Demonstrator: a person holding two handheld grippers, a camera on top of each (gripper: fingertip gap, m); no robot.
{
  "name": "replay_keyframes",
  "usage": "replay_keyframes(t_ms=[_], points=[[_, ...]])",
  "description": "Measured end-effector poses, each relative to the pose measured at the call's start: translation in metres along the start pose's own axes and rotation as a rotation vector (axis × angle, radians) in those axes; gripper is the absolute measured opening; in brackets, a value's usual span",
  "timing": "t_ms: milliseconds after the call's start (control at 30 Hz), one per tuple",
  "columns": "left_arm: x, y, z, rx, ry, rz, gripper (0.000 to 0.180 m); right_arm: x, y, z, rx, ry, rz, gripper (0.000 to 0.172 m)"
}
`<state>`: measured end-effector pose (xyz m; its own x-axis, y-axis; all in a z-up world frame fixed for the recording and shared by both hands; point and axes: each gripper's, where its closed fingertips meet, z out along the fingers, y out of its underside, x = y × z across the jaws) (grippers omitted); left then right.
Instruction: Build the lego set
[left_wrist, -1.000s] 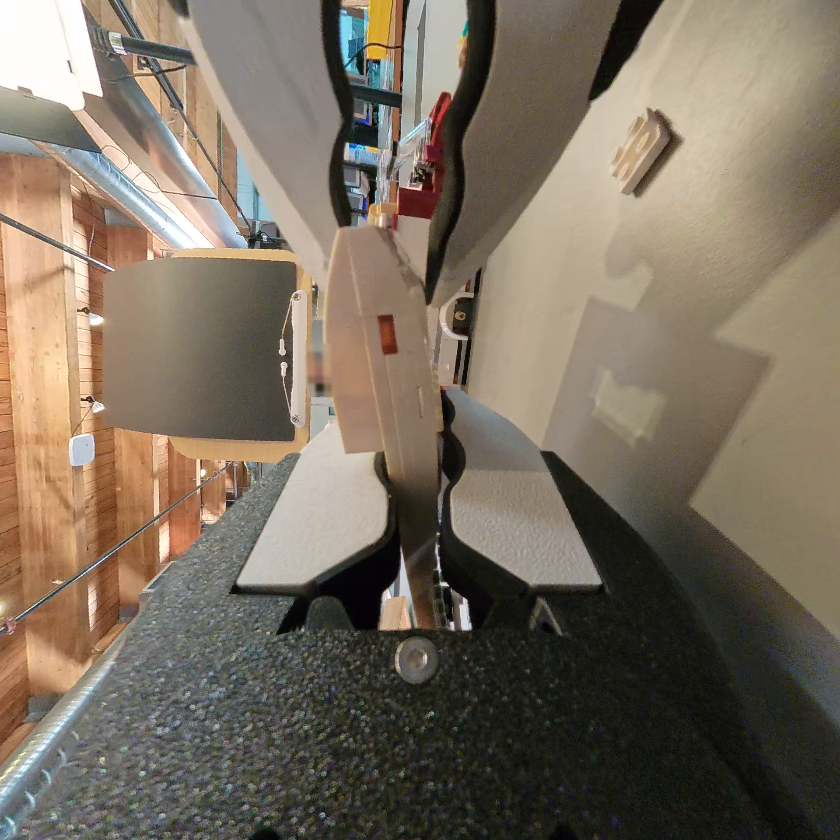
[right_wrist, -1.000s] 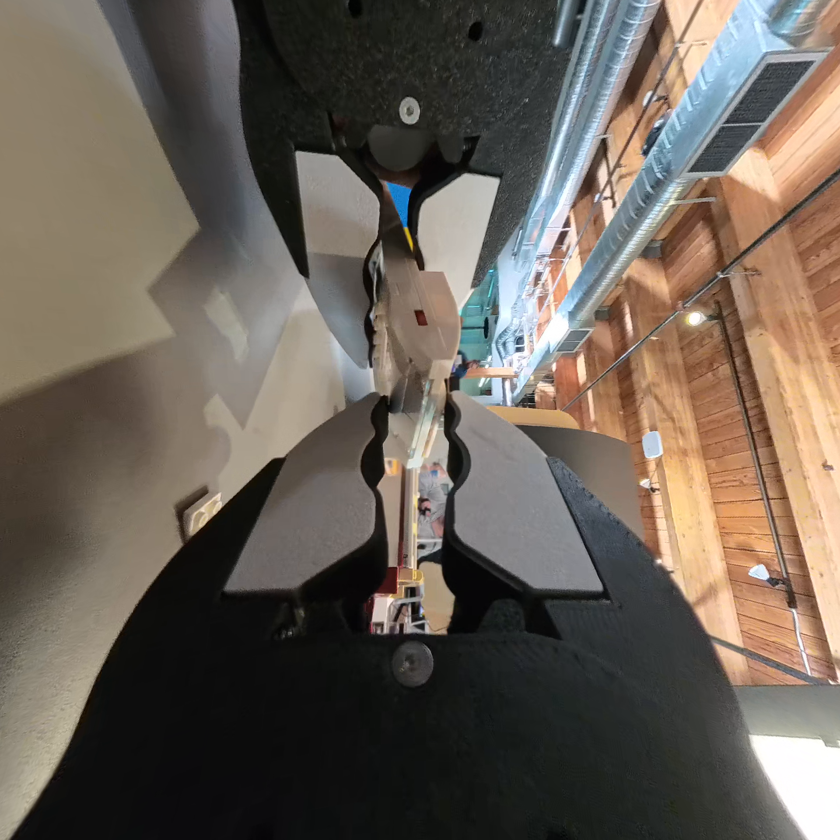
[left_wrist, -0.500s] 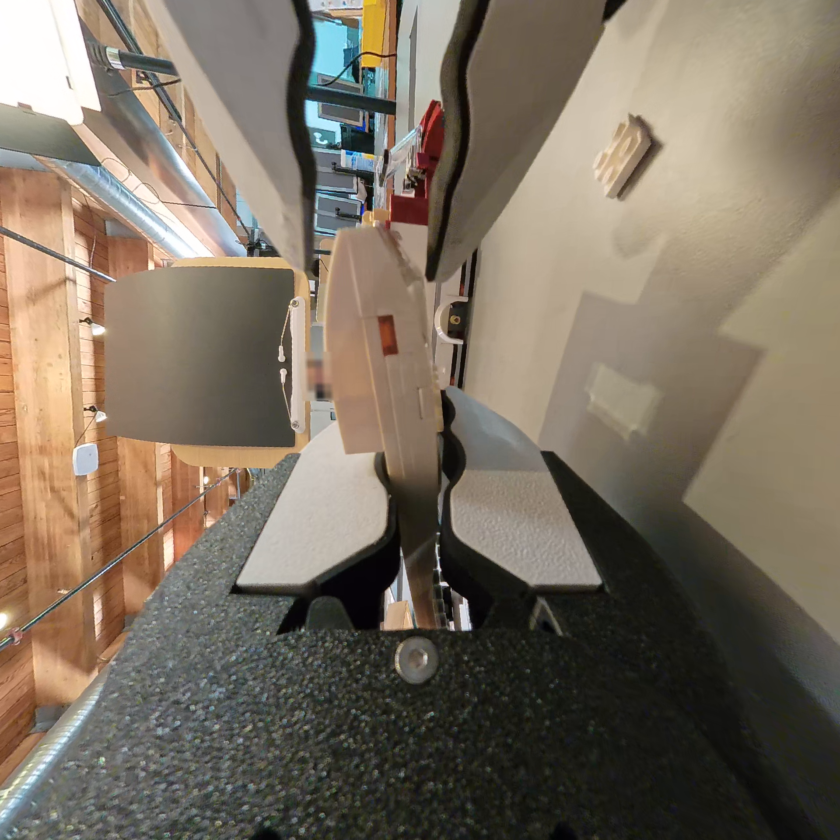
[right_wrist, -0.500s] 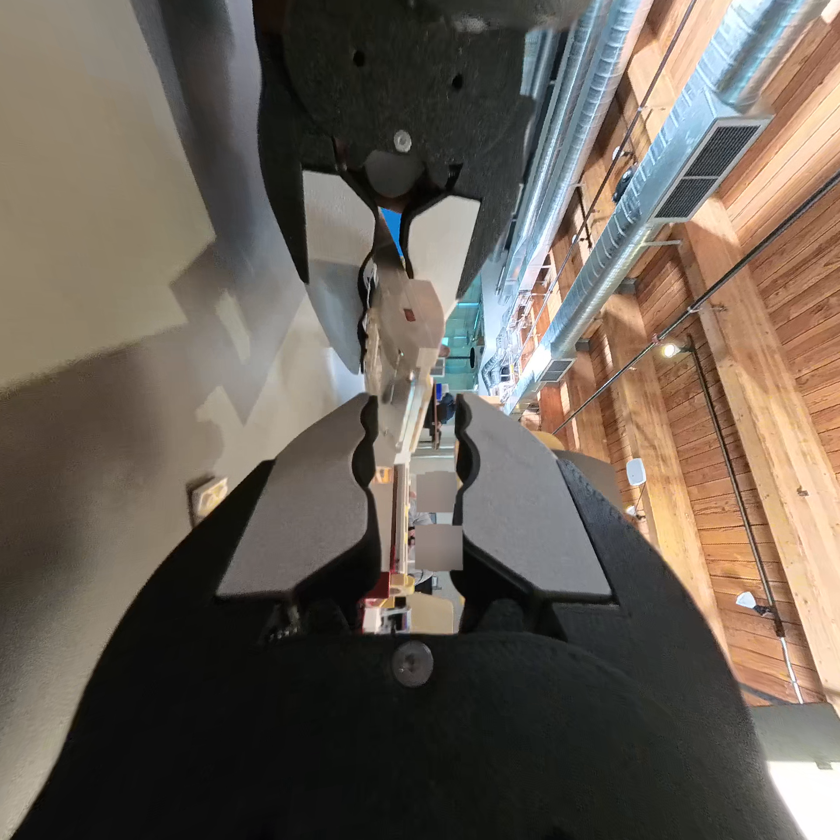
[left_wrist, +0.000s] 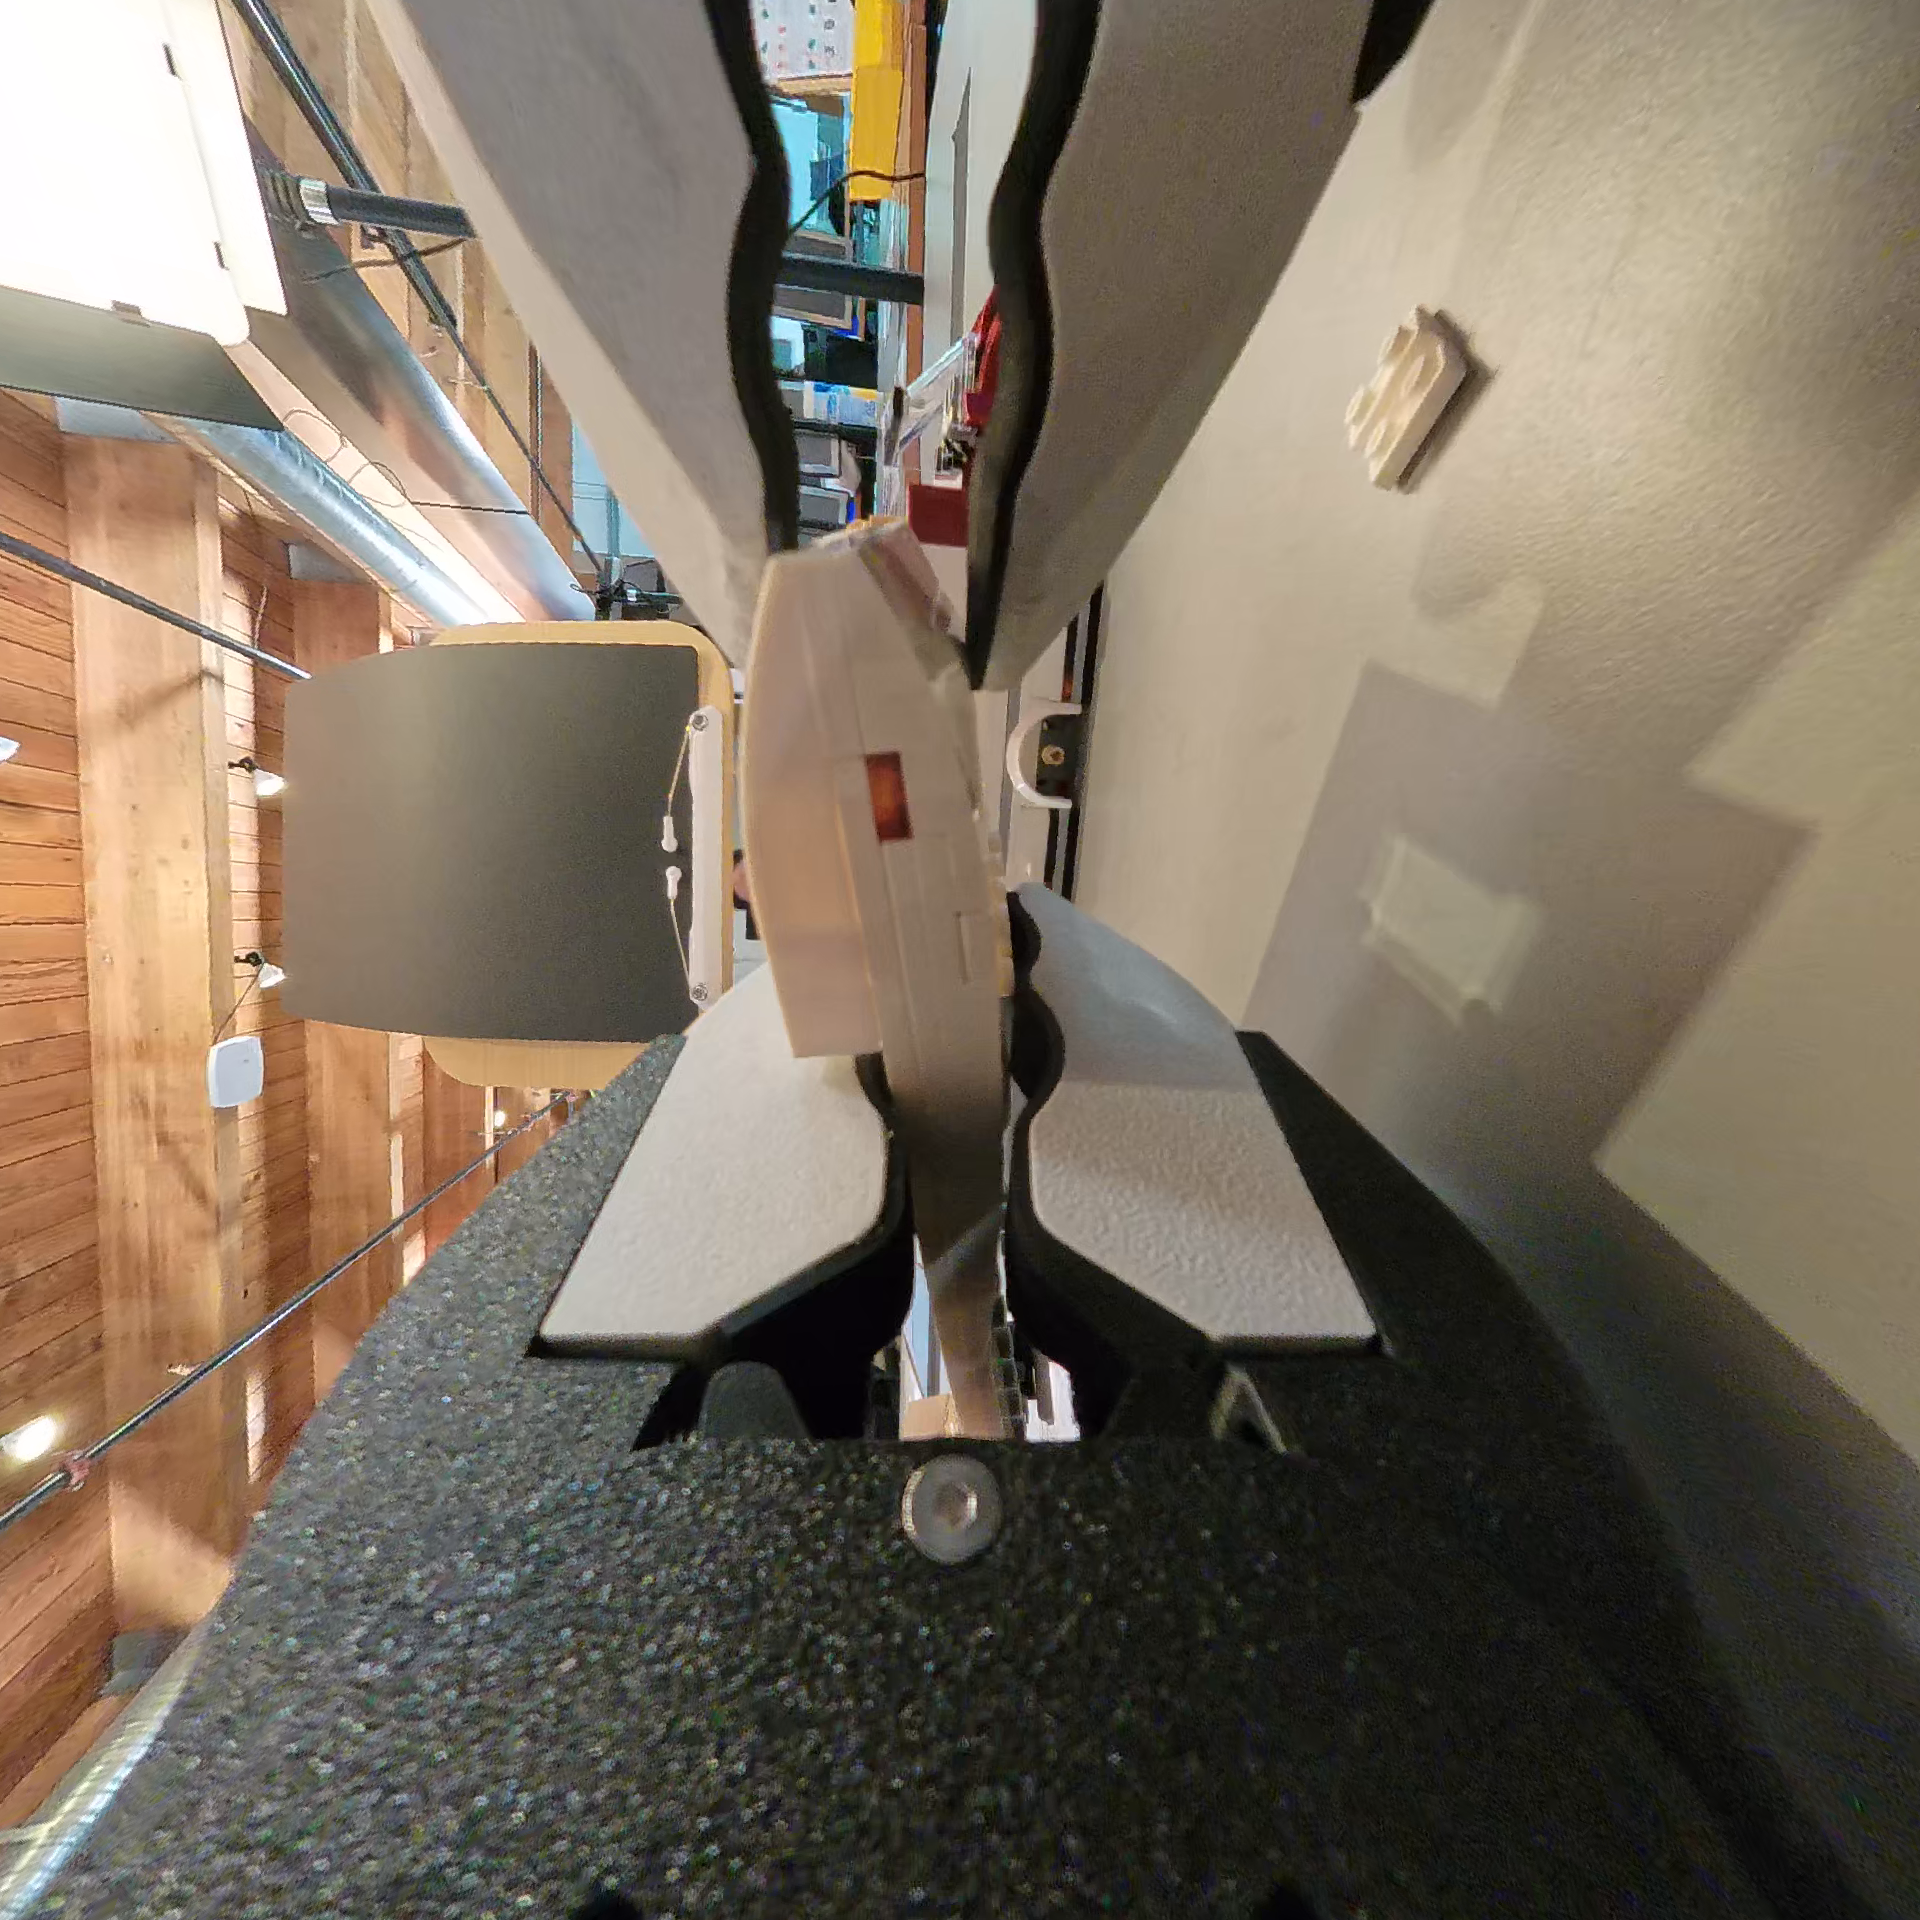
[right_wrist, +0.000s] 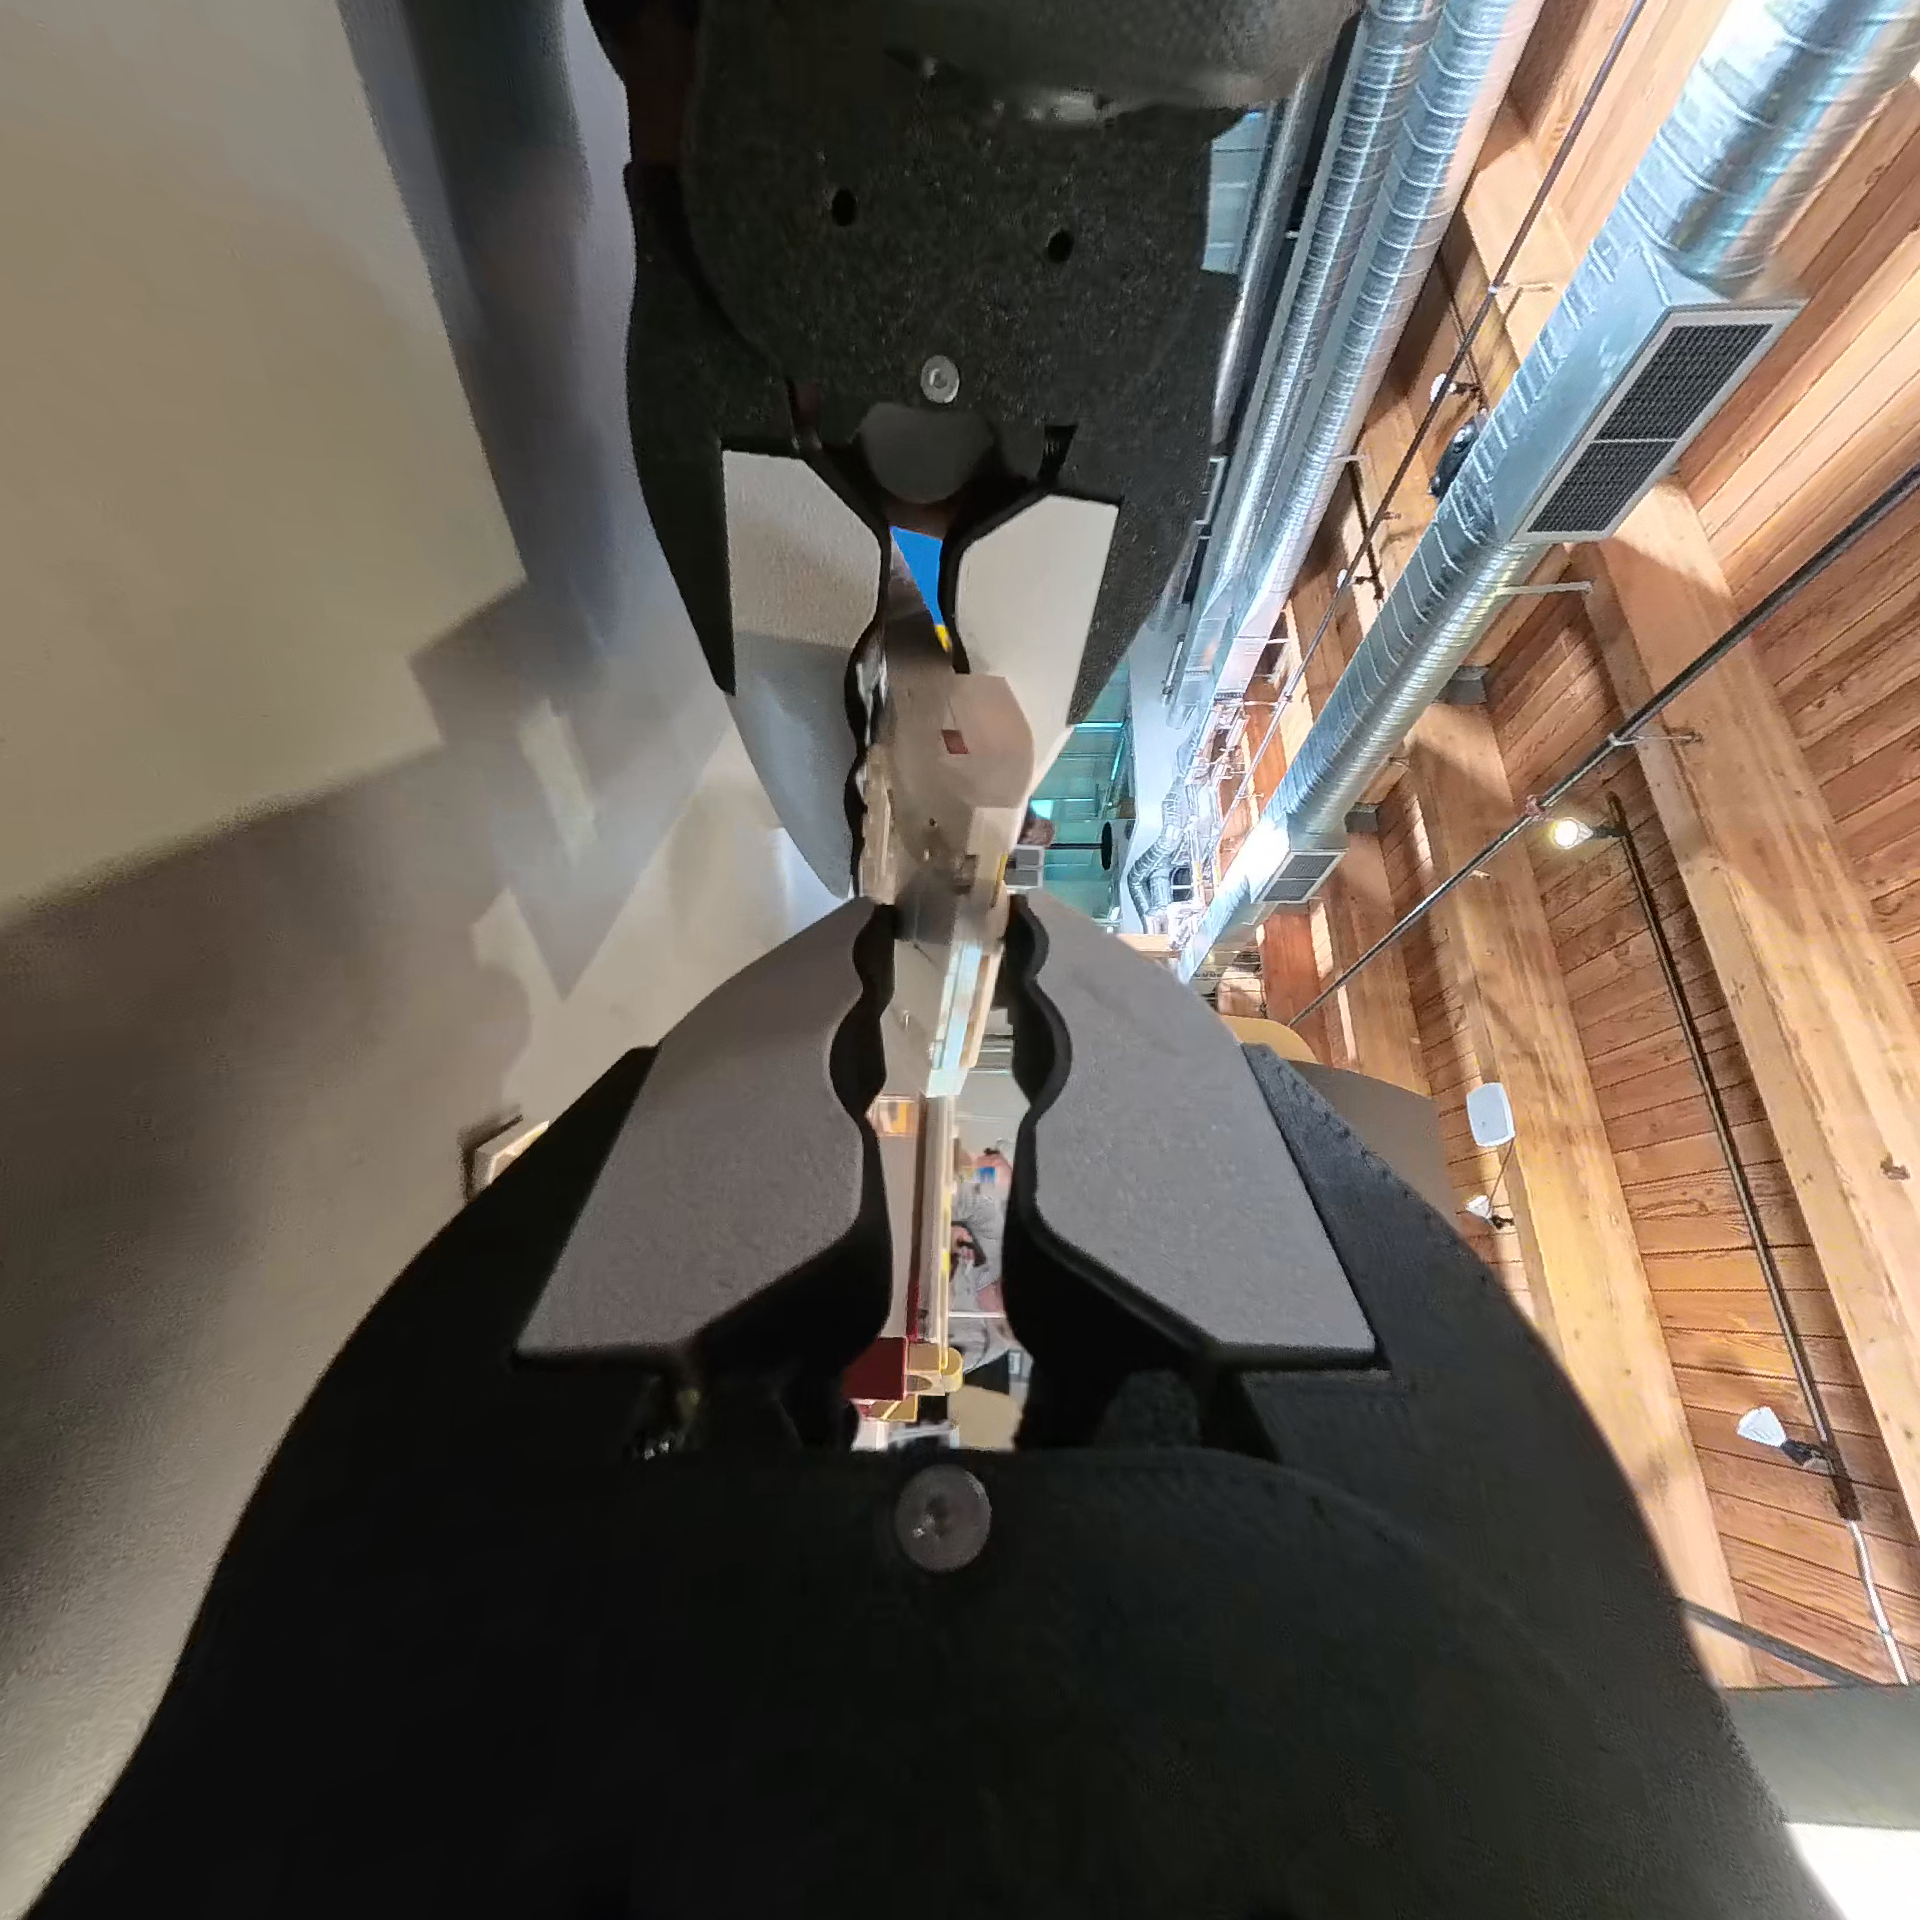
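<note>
White blocky plastic piece (left_wrist: 862, 831) clamped by left tool (left_wrist: 940, 997), right tool (right_wrist: 940, 925) gripping its other end.

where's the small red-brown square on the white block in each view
Left wrist view: the red-brown square sits centre, slightly above the middle, on the side of the white block rising from the near hand-held gripper.
Right wrist view: the square is small, upper centre, on the same block below the far hand-held gripper.
Shared landmark: the silver duct along the wood wall.
</note>
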<state>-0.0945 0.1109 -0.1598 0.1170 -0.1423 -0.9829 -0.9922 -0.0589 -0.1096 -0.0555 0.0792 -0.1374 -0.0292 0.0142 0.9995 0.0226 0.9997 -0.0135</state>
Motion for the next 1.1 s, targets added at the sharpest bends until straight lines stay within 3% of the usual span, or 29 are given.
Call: replay_keyframes(t_ms=[100, 200, 300, 367, 433, 733, 900, 1100], points=[[0.001, 0.000, 0.001, -0.011, 0.001, 0.030, 0.015, -0.002, -0.002, -0.002, 0.016, 0.004, 0.005, 0.021], [0.001, 0.003, 0.001, -0.021, 0.001, 0.039, 0.015, -0.008, 0.002, -0.004, 0.020, -0.060, 0.089, 0.038], [0.001, 0.001, 0.001, -0.012, -0.001, 0.051, 0.015, -0.008, 0.013, 0.000, -0.025, -0.068, 0.084, 0.043], [0.001, -0.004, 0.000, 0.008, -0.005, 0.055, 0.015, -0.009, 0.017, 0.003, -0.039, -0.057, 0.054, 0.040], [0.000, -0.006, -0.001, 0.017, -0.012, 0.058, 0.015, -0.006, 0.016, 0.004, -0.035, -0.023, 0.013, 0.022], [0.001, -0.003, 0.000, 0.009, -0.013, 0.068, 0.015, -0.009, 0.016, 0.006, -0.048, -0.077, 0.007, 0.020], [-0.003, -0.004, 0.000, 0.015, -0.022, 0.044, 0.015, -0.003, 0.017, 0.005, -0.068, -0.001, -0.019, 0.022], [0.001, -0.001, 0.002, 0.000, -0.005, 0.054, 0.015, -0.004, 0.000, -0.001, 0.011, 0.010, -0.035, 0.029]])
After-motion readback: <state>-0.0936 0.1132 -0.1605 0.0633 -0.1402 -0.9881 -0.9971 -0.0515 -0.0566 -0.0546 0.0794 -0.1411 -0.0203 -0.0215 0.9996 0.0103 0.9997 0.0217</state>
